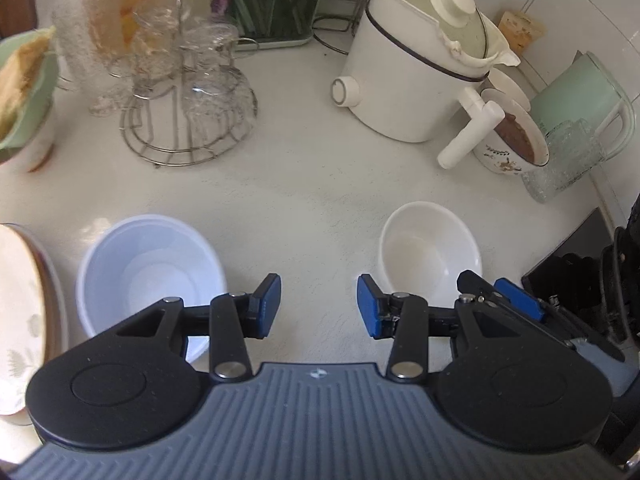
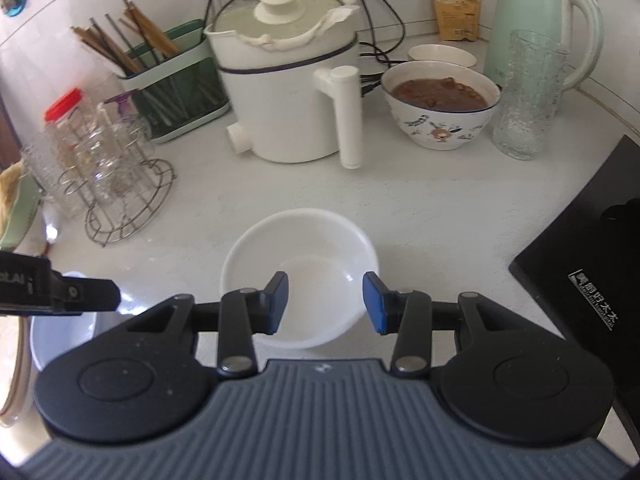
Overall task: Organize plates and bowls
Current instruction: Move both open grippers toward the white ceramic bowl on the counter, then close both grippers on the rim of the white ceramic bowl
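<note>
Two empty bowls sit apart on the counter; I judge the sorting barely begun.

My left gripper hangs spread and empty over bare counter between the blue bowl and white bowl. My right gripper, also spread and empty, hovers over the white bowl. A plate waits at far left. Nothing is stacked yet.

Both wrist cameras looked steeply down at the counter from close above. Both views shared the small white bowl and the white pot.
</note>
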A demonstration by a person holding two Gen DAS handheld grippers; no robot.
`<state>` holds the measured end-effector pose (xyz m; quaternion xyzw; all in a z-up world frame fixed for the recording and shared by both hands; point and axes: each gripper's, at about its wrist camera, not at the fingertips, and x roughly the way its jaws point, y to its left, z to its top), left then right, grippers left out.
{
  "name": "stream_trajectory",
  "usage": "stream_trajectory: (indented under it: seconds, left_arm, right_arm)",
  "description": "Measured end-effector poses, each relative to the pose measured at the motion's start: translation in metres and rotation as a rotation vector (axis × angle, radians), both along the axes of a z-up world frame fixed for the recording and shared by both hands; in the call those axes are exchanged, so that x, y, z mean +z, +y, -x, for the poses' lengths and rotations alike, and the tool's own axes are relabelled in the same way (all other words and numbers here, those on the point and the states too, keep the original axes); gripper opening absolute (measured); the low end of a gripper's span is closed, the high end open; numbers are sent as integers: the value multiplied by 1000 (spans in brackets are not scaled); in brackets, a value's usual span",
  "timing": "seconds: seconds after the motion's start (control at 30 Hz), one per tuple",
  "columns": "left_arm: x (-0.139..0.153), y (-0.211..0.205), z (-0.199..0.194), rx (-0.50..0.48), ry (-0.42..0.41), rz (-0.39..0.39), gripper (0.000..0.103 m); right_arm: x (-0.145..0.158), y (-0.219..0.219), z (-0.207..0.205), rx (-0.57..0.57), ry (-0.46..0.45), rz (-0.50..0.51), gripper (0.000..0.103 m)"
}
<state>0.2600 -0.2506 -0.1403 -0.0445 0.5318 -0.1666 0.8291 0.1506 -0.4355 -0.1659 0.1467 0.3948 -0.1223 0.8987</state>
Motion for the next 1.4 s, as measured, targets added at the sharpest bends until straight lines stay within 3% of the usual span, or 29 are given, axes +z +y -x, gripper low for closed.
stream_trajectory:
  seconds: [0.27,0.57,0.6,0.67,0.8,0.9,1.1,1.4]
  left_arm:
    - [-18,-30,-20,-74,26,69,48]
    - [-68,-55,-38,-102,130,83,47]
    - [-71,-57,-38,-104,131,81,46]
    - [-75,-61,-38,-108,127,77,46]
    - [-83,-66,-39,-100,159,83,35]
    - [-86,-69,-39,-90,164,90,21]
    - [-80,-69,-37,-70,156,87,10]
    - [-64,-60,-36,-74,113,86,10]
  right_arm:
    - [1,-14,-6,-50,-9,21,44]
    - [-35,-26,-14,-58,67,-78,42]
    - [-38,-27,-14,-50,71,-94,34]
    - [-41,-26,-15,-30,71,-87,30]
    - [-44,-29,-16,-34,83,-137,23]
    - [-48,-28,-16,-27,90,-143,17]
    - [-50,-29,-15,-25,88,-138,15]
    - [-41,-26,-20,3,58,-112,15]
